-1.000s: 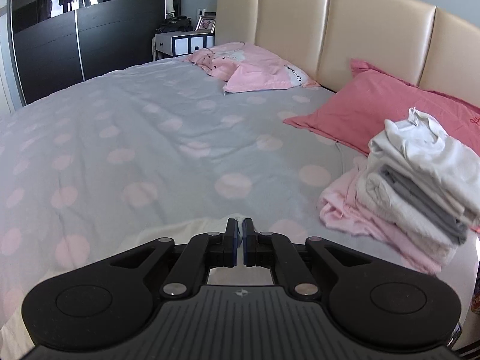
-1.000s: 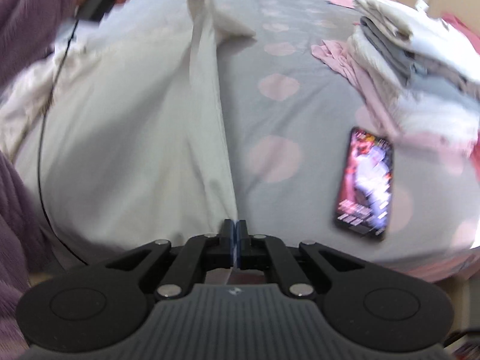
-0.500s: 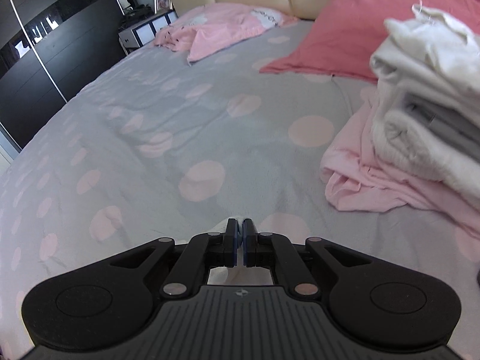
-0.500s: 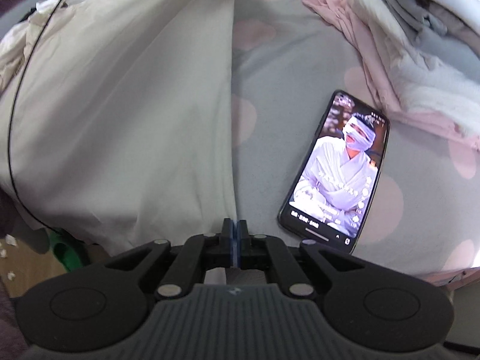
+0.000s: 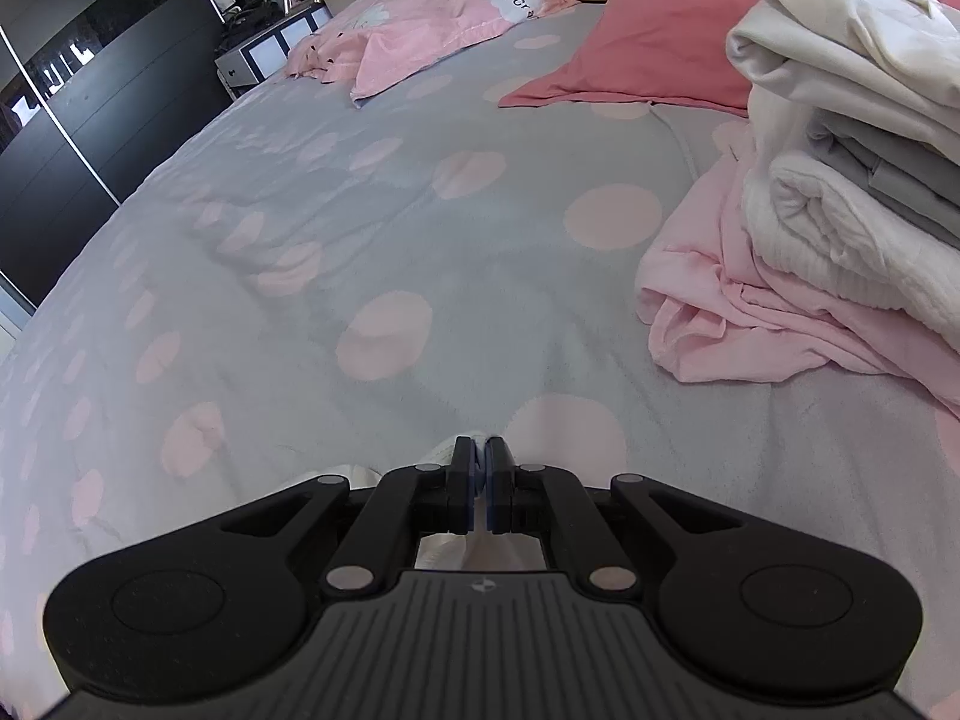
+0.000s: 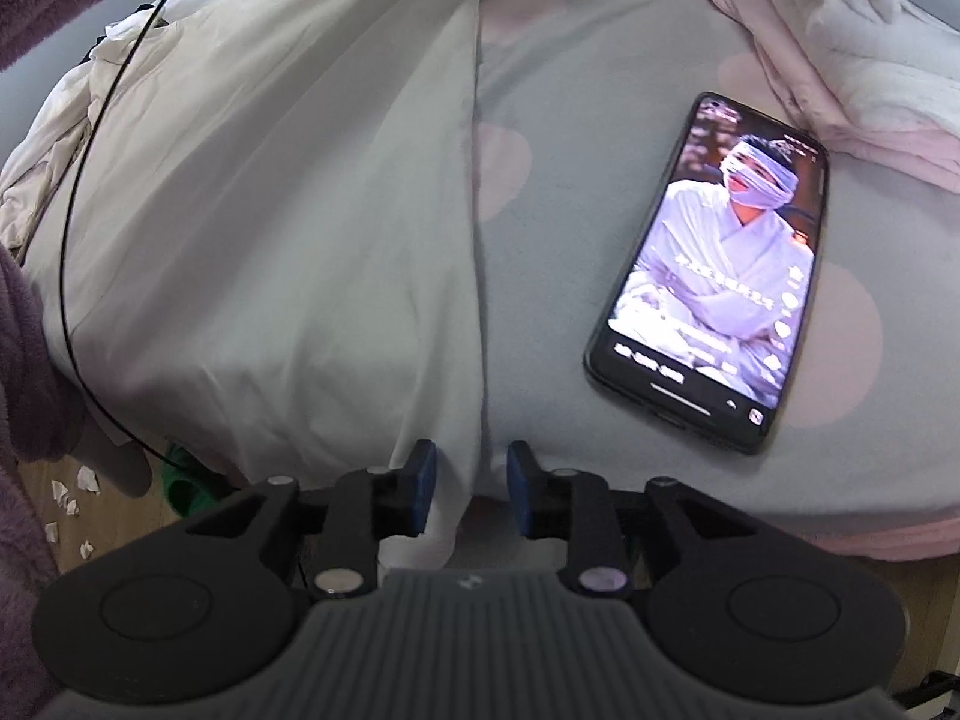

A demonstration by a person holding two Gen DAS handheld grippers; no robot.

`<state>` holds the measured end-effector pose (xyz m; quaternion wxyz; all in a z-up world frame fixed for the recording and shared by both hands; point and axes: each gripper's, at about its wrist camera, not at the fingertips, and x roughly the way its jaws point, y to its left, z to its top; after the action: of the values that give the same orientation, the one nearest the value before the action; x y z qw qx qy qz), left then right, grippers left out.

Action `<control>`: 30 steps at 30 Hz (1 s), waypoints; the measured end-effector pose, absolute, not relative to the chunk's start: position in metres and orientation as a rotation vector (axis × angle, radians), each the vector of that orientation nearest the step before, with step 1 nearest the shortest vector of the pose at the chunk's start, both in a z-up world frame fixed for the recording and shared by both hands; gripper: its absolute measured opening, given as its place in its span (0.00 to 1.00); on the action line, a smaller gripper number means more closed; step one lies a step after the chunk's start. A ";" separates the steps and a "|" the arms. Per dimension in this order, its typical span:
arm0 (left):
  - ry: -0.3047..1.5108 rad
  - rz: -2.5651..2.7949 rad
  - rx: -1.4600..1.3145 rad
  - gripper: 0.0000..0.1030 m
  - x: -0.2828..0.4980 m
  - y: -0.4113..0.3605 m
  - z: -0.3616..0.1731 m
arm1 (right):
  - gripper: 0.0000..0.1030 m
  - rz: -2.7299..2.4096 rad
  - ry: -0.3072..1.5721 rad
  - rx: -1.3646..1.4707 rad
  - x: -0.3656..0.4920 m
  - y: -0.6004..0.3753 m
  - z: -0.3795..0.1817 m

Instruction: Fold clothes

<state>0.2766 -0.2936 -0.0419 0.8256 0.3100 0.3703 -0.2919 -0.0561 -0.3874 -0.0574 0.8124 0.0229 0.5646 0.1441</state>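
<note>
The cream garment (image 6: 270, 228) lay spread on the polka-dot duvet (image 6: 576, 276), w/ its straight folded edge running down the bed's near side, just left of the phone (image 6: 714, 264). The phone lay face up, screen lit, btwn that edge & the stack of folded clothes (image 5: 840, 138), which sat further up the bed from the phone on a crumpled pink garment (image 5: 720, 312). Right gripper (image 6: 467, 474) had just been opening: jaws stood apart, garment's lower corner btwn them but pads not pressing it. Left gripper (image 5: 481, 468) was clamped on a bit of the cream fabric, low over the duvet. A black cable (image 6: 78, 240) crossed the garment's far-left part.
</note>
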 end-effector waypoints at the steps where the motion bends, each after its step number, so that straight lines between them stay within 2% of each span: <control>1: 0.786 -0.621 0.657 0.01 0.276 -0.293 -0.041 | 0.31 0.300 1.205 0.044 -0.056 -0.386 -0.058; 2: 0.785 -0.620 0.657 0.01 0.275 -0.292 -0.040 | 0.23 0.288 1.208 0.050 -0.056 -0.386 -0.057; 3: 0.784 -0.619 0.656 0.01 0.275 -0.291 -0.038 | 0.10 0.275 1.212 0.058 -0.056 -0.386 -0.055; 4: 0.782 -0.618 0.647 0.01 0.275 -0.290 -0.035 | 0.02 0.273 1.214 0.072 -0.057 -0.386 -0.054; 10: 0.741 -0.567 0.469 0.01 0.284 -0.267 -0.002 | 0.01 0.190 1.216 0.088 -0.064 -0.393 -0.027; 14: 0.731 -0.598 0.545 0.01 0.276 -0.275 -0.001 | 0.01 0.184 1.196 0.070 -0.065 -0.390 -0.010; 19: 0.758 -0.600 0.489 0.01 0.279 -0.272 0.005 | 0.01 0.202 1.197 0.101 -0.067 -0.386 0.000; 30: 0.772 -0.651 0.396 0.01 0.284 -0.197 0.027 | 0.01 0.398 1.126 0.277 -0.091 -0.339 0.051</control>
<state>0.2844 -0.1971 0.0271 0.8565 0.1883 0.3675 -0.3096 -0.0906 -0.3386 0.0506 0.8180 0.1301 0.5284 0.1866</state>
